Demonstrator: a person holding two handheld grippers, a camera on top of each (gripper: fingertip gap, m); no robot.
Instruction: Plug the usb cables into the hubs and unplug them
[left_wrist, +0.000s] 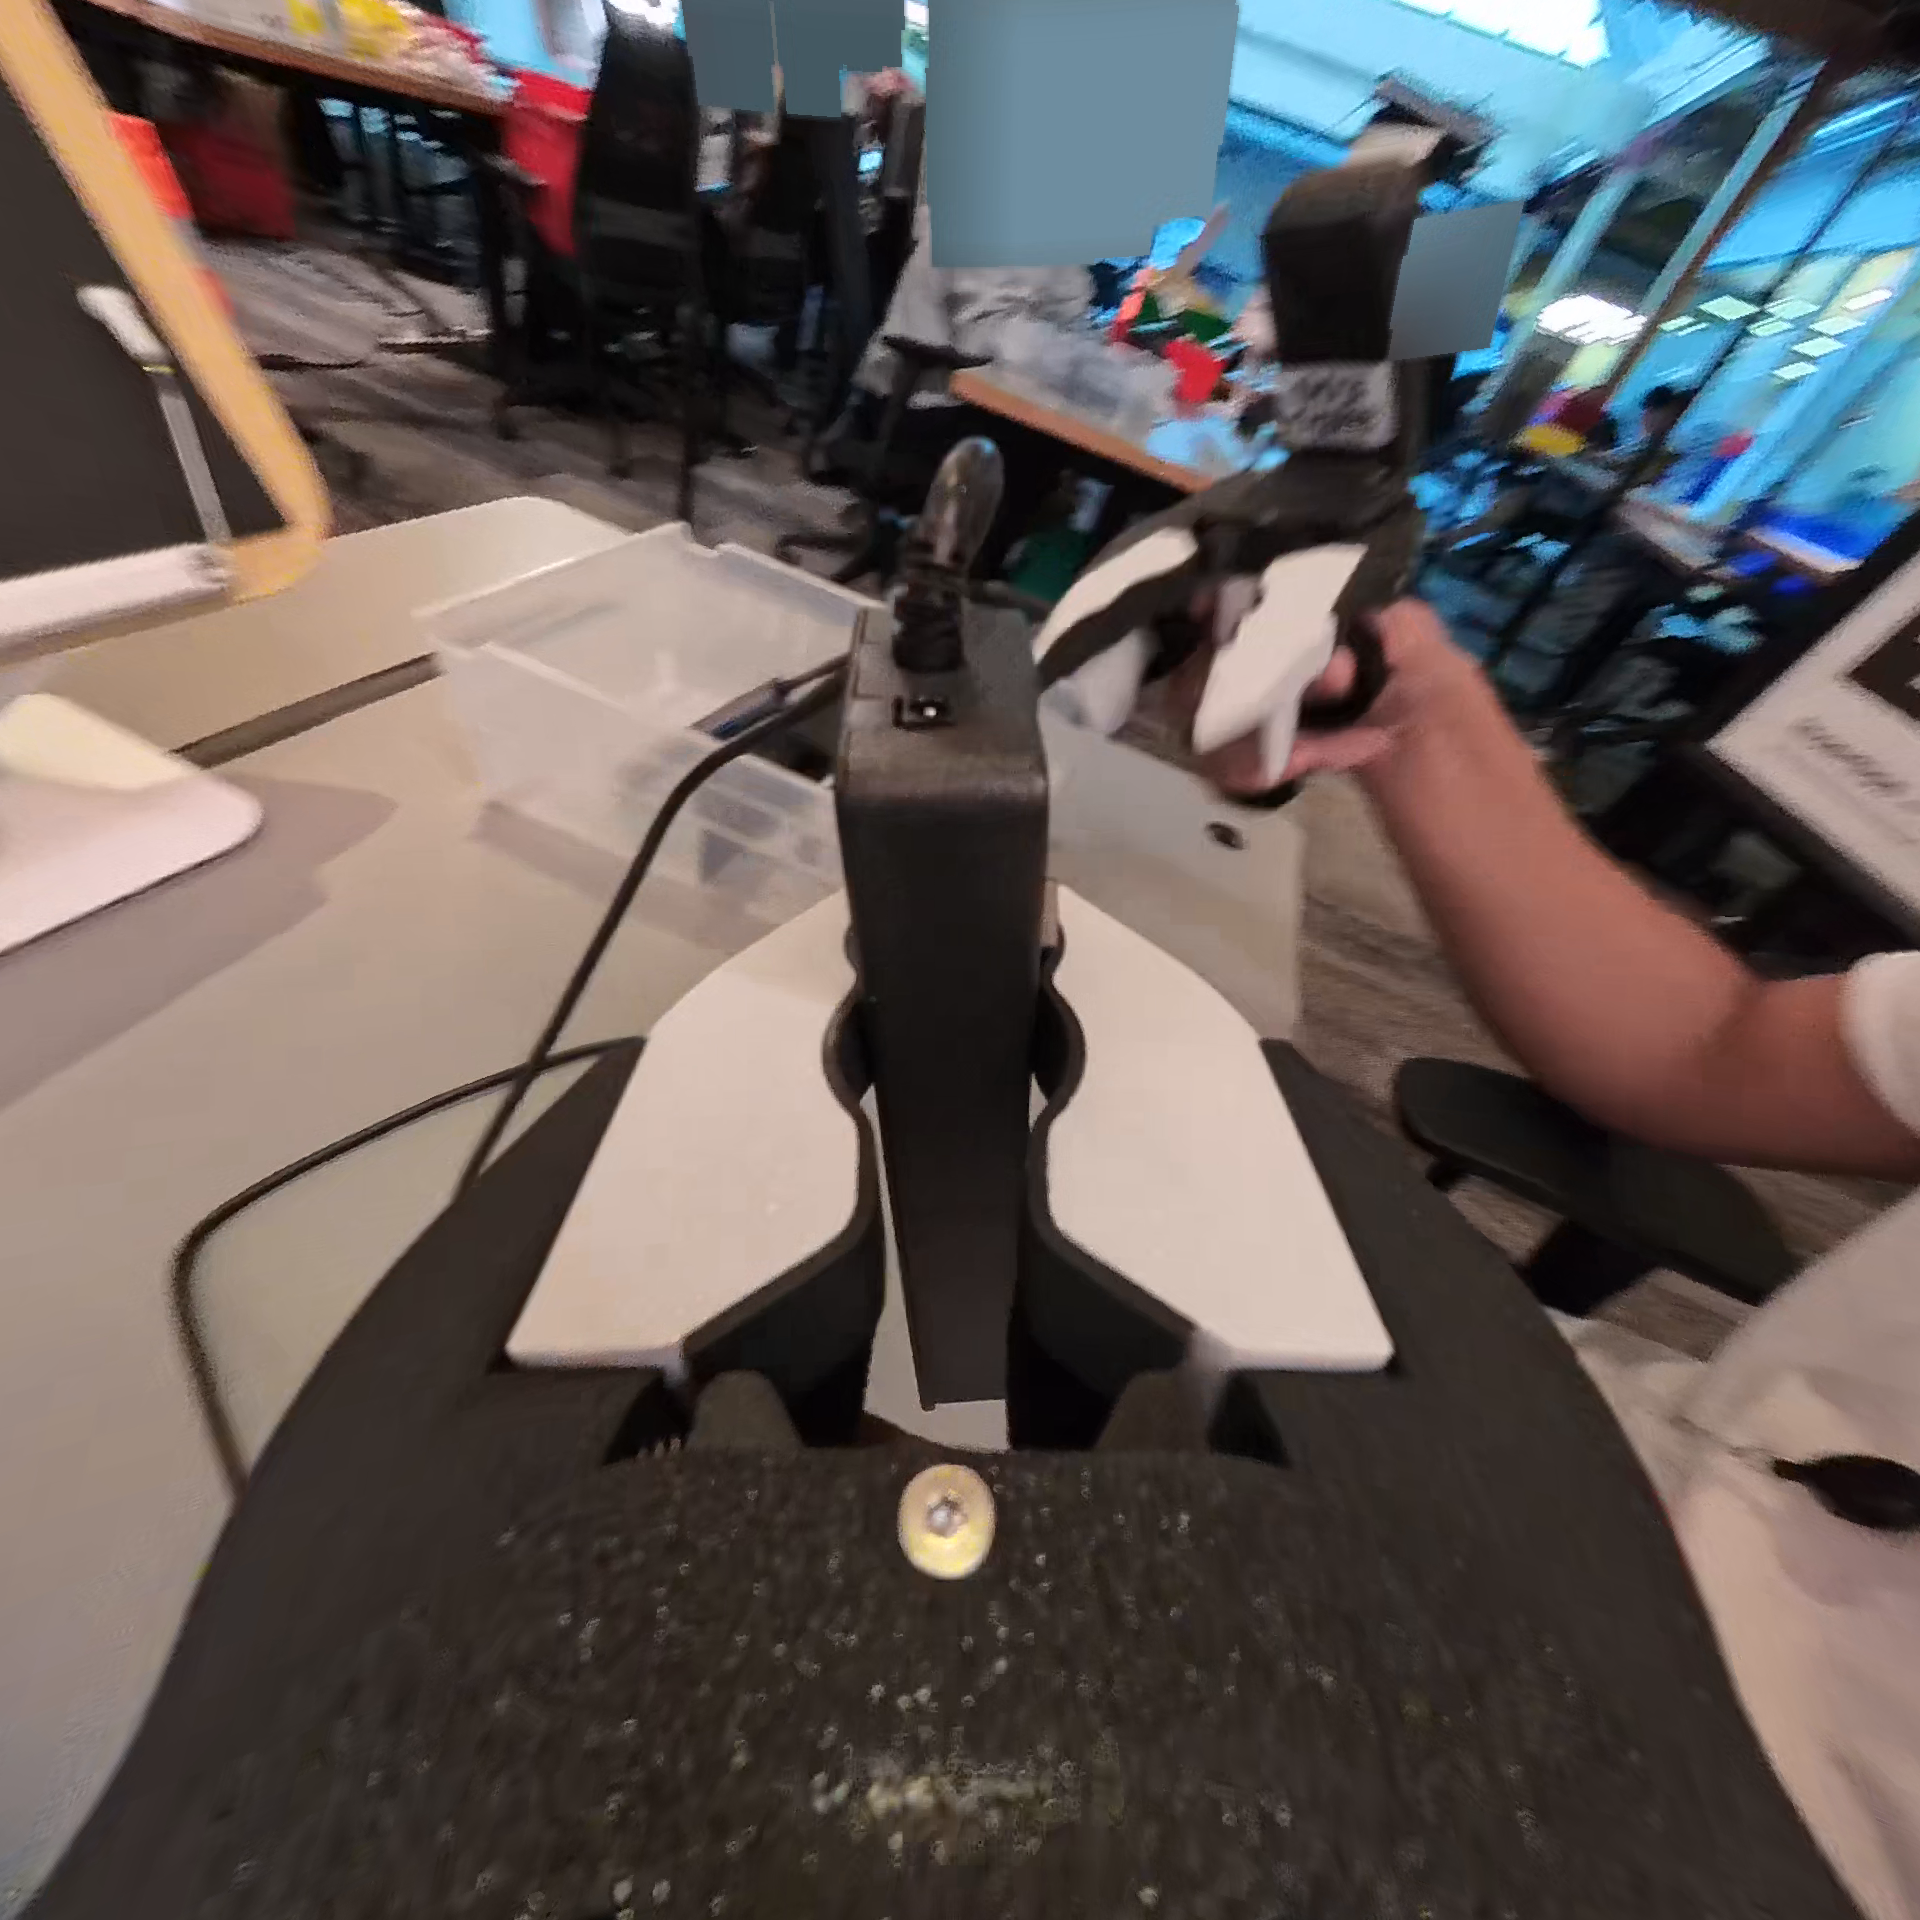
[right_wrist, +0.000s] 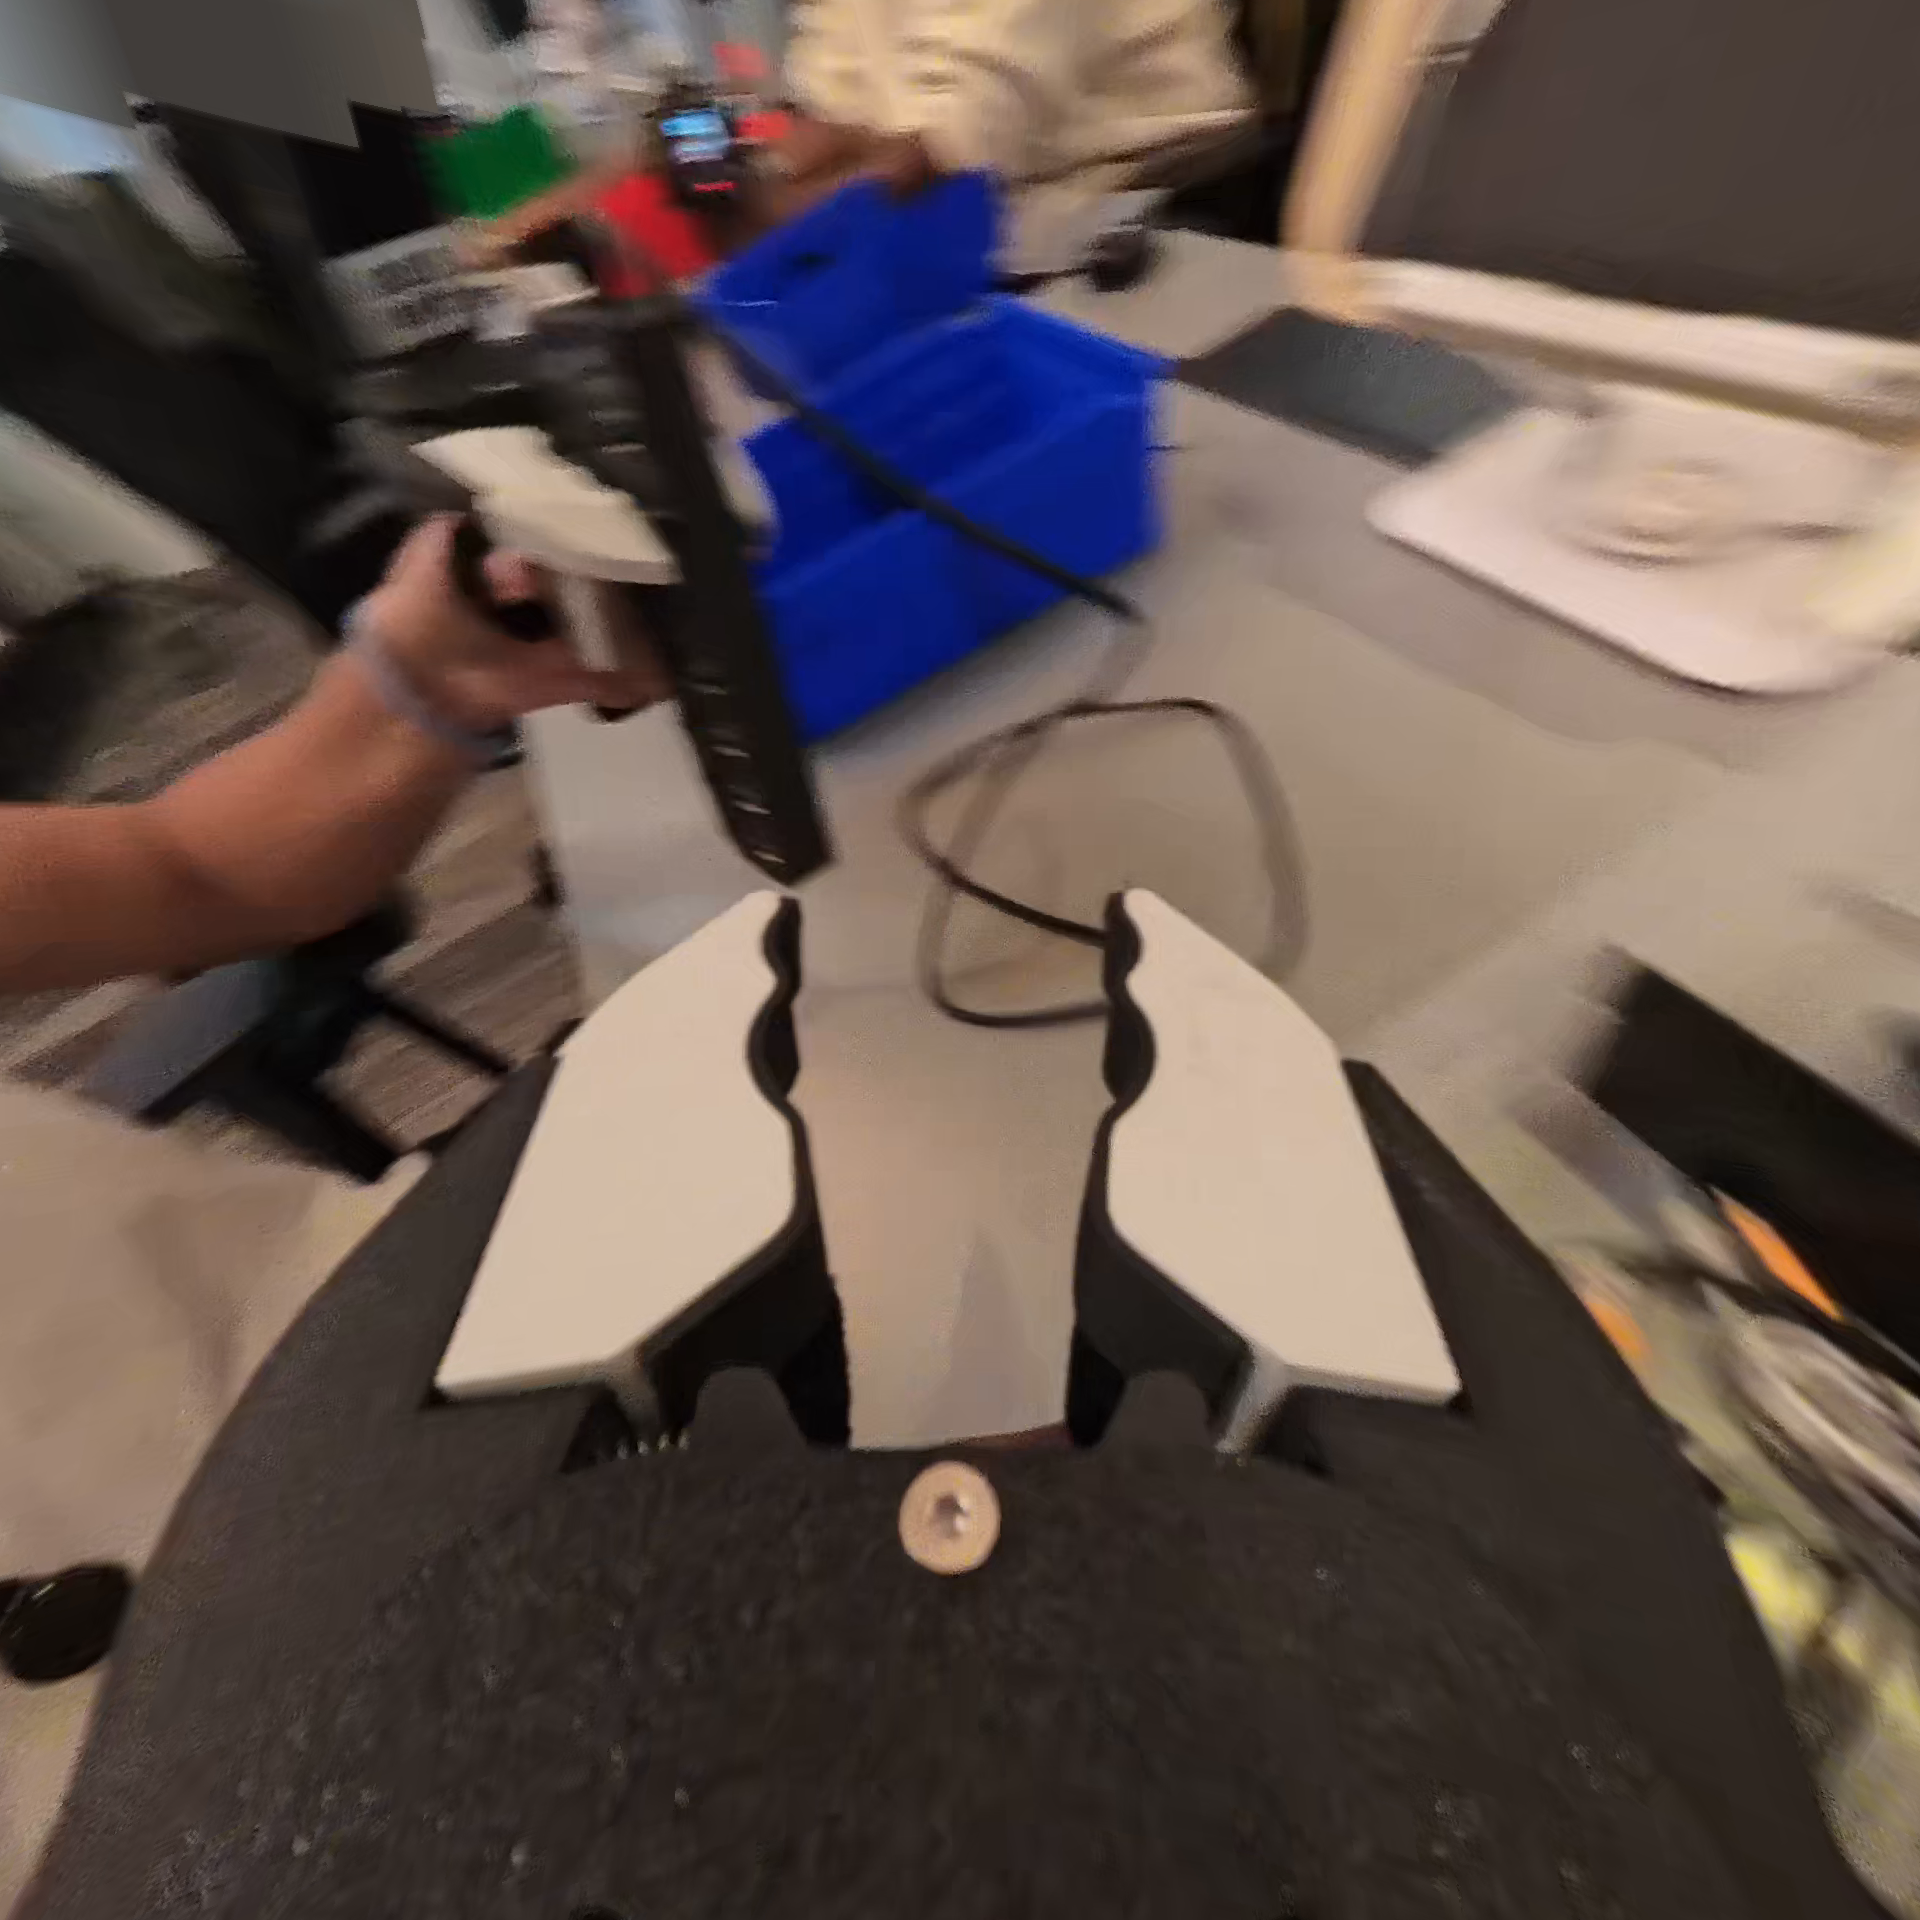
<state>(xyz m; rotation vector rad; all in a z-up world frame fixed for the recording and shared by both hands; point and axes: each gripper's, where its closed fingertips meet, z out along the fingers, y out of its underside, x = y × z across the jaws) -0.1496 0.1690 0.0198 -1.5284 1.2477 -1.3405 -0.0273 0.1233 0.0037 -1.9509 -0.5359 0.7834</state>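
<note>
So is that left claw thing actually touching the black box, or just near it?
Touching. The left wrist view shows the left gripper with both white fingers pressed against the sides of the black hub, clamping it with no gap.

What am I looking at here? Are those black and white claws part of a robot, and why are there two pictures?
No robot here: a person holds a hand-operated gripper in each hand, and each gripper carries a camera looking out along its two white fingers.

The left wrist view shows the left gripper shut on a long black hub, held up off the table. A black cable runs from the hub's far end down onto the pale table. A clear plastic bin stands behind. Farther off, the person's hand holds the other gripper.

The right wrist view shows the right gripper open, with nothing in it. Ahead you see the same hub from the side, a looped cable on the table, and a blue bin. This picture is blurred, so fine detail is lost.
</note>
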